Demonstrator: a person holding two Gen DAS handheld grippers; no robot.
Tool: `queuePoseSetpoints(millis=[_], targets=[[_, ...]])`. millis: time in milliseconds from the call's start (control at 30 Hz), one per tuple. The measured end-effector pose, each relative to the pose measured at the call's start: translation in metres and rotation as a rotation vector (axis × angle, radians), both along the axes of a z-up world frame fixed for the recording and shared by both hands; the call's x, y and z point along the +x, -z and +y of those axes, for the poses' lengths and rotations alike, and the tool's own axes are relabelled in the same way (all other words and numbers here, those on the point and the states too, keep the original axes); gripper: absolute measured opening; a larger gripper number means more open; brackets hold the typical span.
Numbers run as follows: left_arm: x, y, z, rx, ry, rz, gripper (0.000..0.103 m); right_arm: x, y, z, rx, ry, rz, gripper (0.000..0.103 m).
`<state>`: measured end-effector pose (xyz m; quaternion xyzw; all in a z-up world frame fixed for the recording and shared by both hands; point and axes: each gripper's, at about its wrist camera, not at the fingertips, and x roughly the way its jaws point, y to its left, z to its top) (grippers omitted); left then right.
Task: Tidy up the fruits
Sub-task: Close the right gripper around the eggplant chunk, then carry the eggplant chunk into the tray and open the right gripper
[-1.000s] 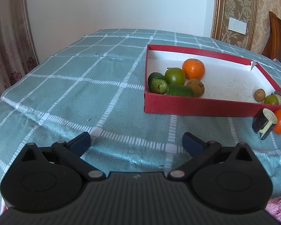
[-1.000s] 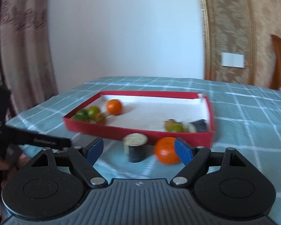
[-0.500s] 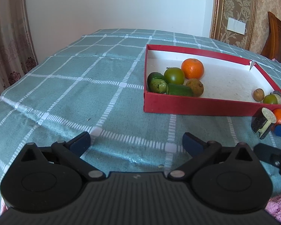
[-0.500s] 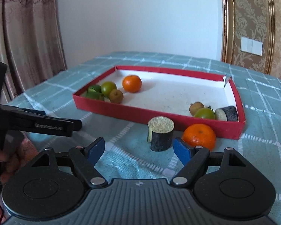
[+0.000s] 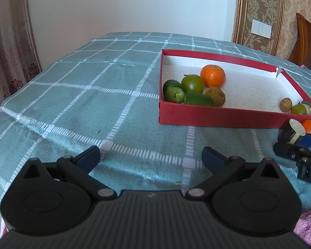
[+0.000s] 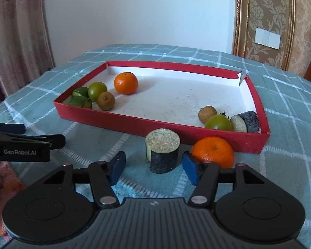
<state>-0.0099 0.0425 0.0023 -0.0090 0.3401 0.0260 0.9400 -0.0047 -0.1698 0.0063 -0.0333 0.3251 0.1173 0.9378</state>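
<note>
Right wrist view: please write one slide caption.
Right gripper closing around dark cylinder beside an orange, before the red tray.

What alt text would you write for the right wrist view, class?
The right gripper, jaws just closing, brackets a dark eggplant chunk without touching it; an orange sits beside it. Behind, a red tray holds more produce on a checked tablecloth.

Two low wrist views, facing red box (image 5: 197,120), perhaps near
</note>
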Motion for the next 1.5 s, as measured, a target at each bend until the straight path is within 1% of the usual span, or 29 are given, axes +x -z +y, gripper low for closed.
queuePoseSetpoints(millis=[33,67,100,467,800,1233,1500], targets=[[0.000,0.000,0.000,0.000,0.000,0.000,0.103,0.001,0.000,0.000,-0.007,0.008,-0.002,0.042],[0.000,0.000,0.000,0.001,0.000,0.000,0.103,0.002,0.000,-0.001,-0.005,0.015,-0.002,0.034],[0.000,0.000,0.000,0.000,0.000,0.000,0.103,0.003,0.000,-0.002,0.002,0.019,0.000,0.033],[0.000,0.000,0.000,0.000,0.000,0.000,0.103,0.000,0.002,-0.004,0.032,0.033,-0.020,0.033],[-0.001,0.000,-0.001,0.004,0.003,-0.001,0.103,0.000,0.002,-0.006,0.044,0.035,-0.023,0.033],[-0.002,0.000,0.000,0.001,0.006,-0.003,0.103,-0.002,0.001,-0.011,0.090,0.021,-0.025,0.033],[-0.002,0.000,0.000,0.001,0.006,-0.003,0.103,-0.005,0.000,-0.008,0.074,0.007,-0.029,0.033]])
